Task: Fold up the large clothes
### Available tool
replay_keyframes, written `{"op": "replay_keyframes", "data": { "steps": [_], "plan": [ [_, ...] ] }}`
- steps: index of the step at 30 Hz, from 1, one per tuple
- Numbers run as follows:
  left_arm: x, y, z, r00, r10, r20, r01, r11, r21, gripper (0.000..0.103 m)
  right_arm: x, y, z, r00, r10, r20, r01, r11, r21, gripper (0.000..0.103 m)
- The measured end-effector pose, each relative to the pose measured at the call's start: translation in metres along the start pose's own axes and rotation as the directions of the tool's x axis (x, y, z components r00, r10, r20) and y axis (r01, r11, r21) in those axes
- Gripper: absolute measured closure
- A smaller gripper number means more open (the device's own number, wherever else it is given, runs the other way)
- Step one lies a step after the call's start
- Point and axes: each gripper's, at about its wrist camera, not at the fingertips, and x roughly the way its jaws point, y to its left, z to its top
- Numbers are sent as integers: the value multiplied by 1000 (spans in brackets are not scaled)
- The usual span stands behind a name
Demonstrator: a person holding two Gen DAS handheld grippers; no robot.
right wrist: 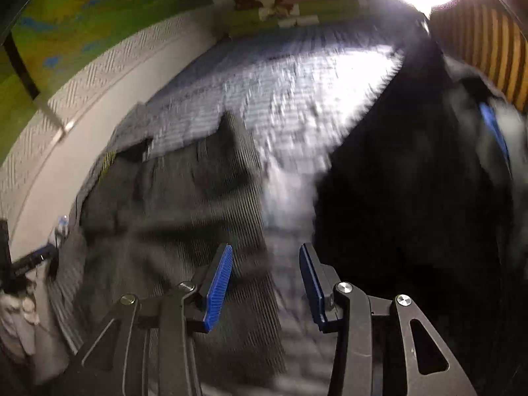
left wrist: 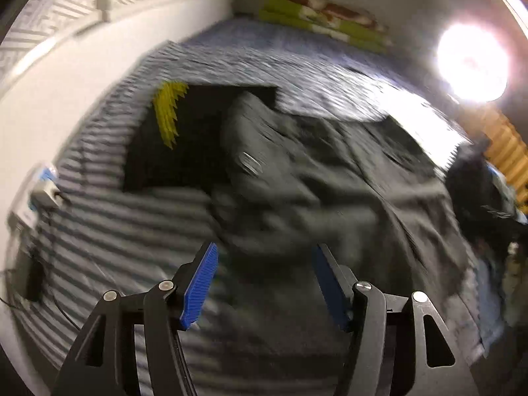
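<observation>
A bed with a striped blue-grey cover sits by a white wall. A folded green and brown blanket lies at the far end. A bright lamp shines.

No text, number or brand can be read in either view; both are smeared by motion blur. The crumpled dark grey cloth garment lying on the blue-and-white striped bed cover bears a small pale oval mark in the left wrist view, perhaps a logo or label, but its content is too blurred to make out. The right wrist view shows no lettering at all.
</observation>
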Motion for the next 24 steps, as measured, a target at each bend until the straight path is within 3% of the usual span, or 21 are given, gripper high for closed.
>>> {"op": "replay_keyframes", "data": {
  "steps": [3,6,10,12,15,19,20,22,23,24],
  "plan": [
    [-7,-33,-24,1000,-2,-16,4,995,101,39,-3,-8,-36,999,17,-42,-18,1000,-10,61],
    [1,-42,-45,997,21,-71,-13,994,111,39,-1,-9,-59,997,36,-65,-37,999,-20,57],
    [9,-23,-63,991,86,-104,-81,995,51,37,14,-2,-74,992,52,-118,-57,997,-44,54],
    [16,-5,-69,985,101,-137,-100,995,10,26,25,3,-78,988,47,-144,-55,997,-54,53],
    [22,21,-75,981,116,-158,-128,990,-67,25,32,10,-83,990,41,-133,-52,996,-79,48],
    [42,45,-79,978,60,-200,-92,983,-159,25,34,12,-82,990,78,-116,-85,995,-61,48],
    [48,44,-80,976,42,-214,-78,984,-161,26,35,14,-82,990,80,-113,-88,994,-65,53],
    [51,36,-80,976,62,-208,-91,987,-133,39,35,18,-82,992,59,-114,-68,994,-82,66],
    [50,29,-79,977,60,-204,-80,992,-92,73,37,20,-82,993,46,-113,-56,995,-86,72],
    [47,26,-78,976,65,-207,-83,994,-75,81,35,20,-81,993,42,-111,-52,995,-83,76]
  ]
}}
